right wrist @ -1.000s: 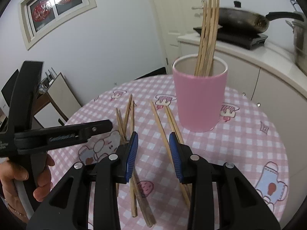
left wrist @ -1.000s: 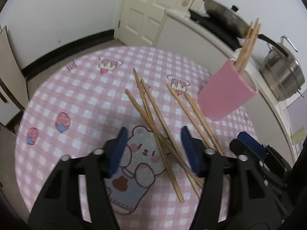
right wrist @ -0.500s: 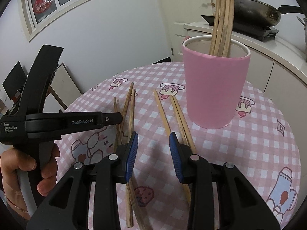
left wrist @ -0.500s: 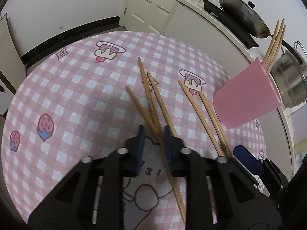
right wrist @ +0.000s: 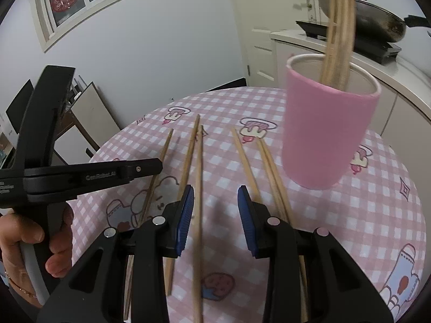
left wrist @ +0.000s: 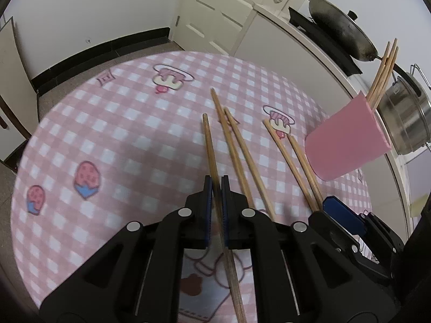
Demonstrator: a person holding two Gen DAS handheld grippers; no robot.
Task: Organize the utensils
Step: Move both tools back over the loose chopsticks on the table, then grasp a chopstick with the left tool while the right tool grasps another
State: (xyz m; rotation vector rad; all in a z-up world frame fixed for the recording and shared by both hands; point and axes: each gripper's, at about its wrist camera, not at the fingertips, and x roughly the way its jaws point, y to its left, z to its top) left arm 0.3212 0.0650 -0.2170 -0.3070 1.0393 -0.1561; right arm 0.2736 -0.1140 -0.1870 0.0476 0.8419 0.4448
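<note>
Between the blue pads of my left gripper (left wrist: 216,188) one chopstick (left wrist: 208,145) sits clamped, the jaws having just closed on it, its far end slanting up off the pink checked tablecloth (left wrist: 107,123). That makes this the pick-up step; next, I judge, comes a lift and a swing right to drop it into the pink cup (left wrist: 347,145), where others already stand. My right gripper (right wrist: 215,207) hangs half open over another stick (right wrist: 198,188), gripping nothing, with four more loose sticks nearby

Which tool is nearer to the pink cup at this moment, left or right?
Right. The right tool hangs open over loose chopsticks just beside the pink cup; the left tool, shut on the leftmost chopstick, sits farther away.
</note>
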